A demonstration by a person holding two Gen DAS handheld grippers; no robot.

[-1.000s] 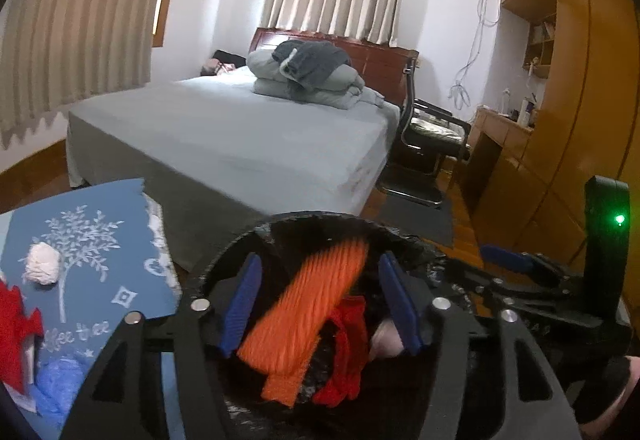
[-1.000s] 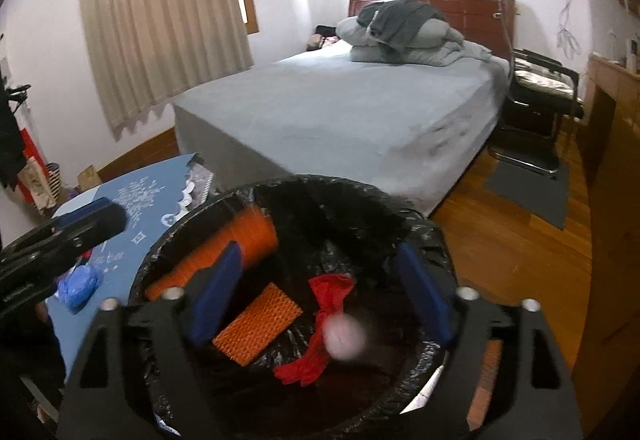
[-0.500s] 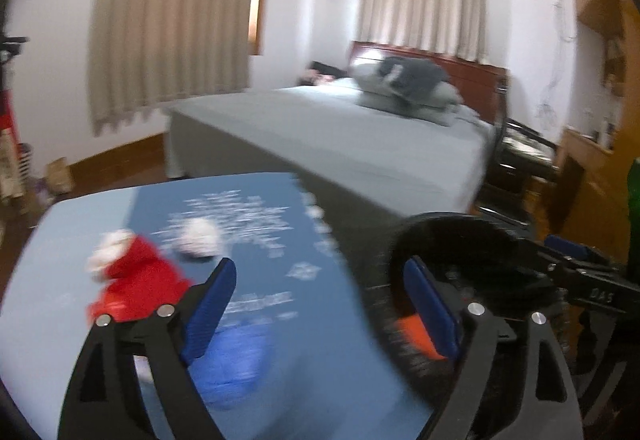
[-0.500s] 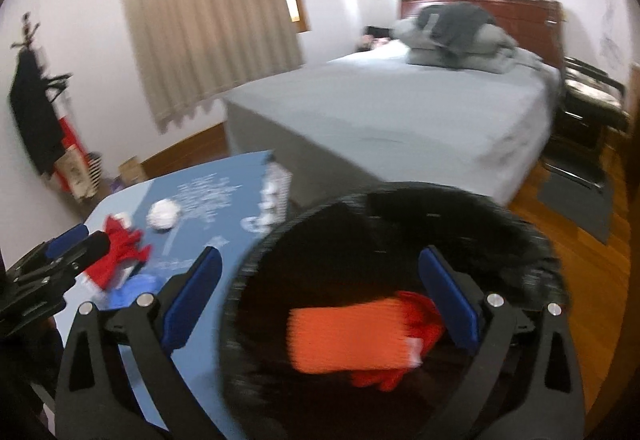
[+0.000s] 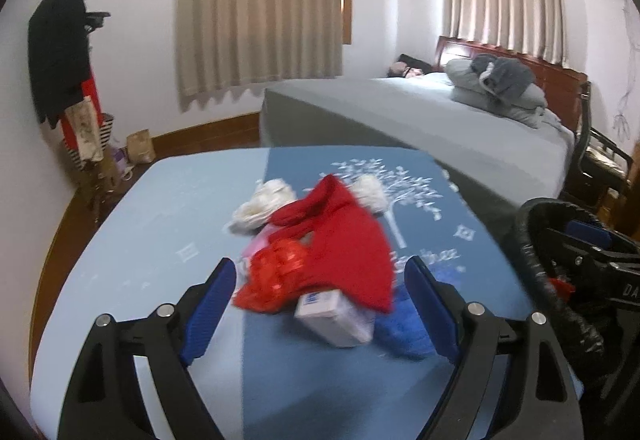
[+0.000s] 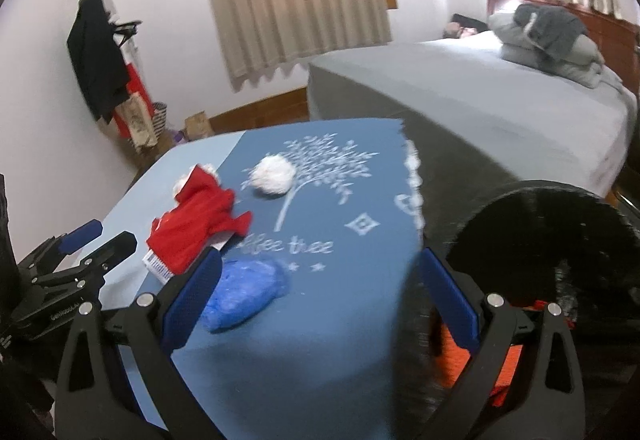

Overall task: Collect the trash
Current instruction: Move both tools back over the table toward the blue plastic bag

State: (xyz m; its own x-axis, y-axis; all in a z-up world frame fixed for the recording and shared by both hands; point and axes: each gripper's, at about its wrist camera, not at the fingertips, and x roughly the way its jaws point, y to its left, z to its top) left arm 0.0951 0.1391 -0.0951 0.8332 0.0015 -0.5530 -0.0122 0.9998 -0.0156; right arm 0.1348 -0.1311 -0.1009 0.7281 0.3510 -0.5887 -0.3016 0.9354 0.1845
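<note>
Both loads dropped, the left gripper (image 5: pixel 320 304) and right gripper (image 6: pixel 320 296) swing off the black-lined round bin (image 6: pixel 536 224), jaws wide and empty, crumpled red cloth (image 5: pixel 344 256) ahead of the left, blue plastic wad (image 6: pixel 244 292) by the right.

Each unit is a black, matte two-finger gripper. The left gripper (image 5: pixel 320 306) carries two forked black finger arms, each faced on its inner side with a ribbed blue pad (image 5: pixel 210 306). Round silver screw heads (image 5: pixel 165 310) sit at the arm joints. The right gripper (image 6: pixel 320 298) is built identically: black arms, blue pads (image 6: pixel 192 304), silver screws (image 6: pixel 495 300). White lettering, partly legible, marks the left gripper's body in the right wrist view.
</note>
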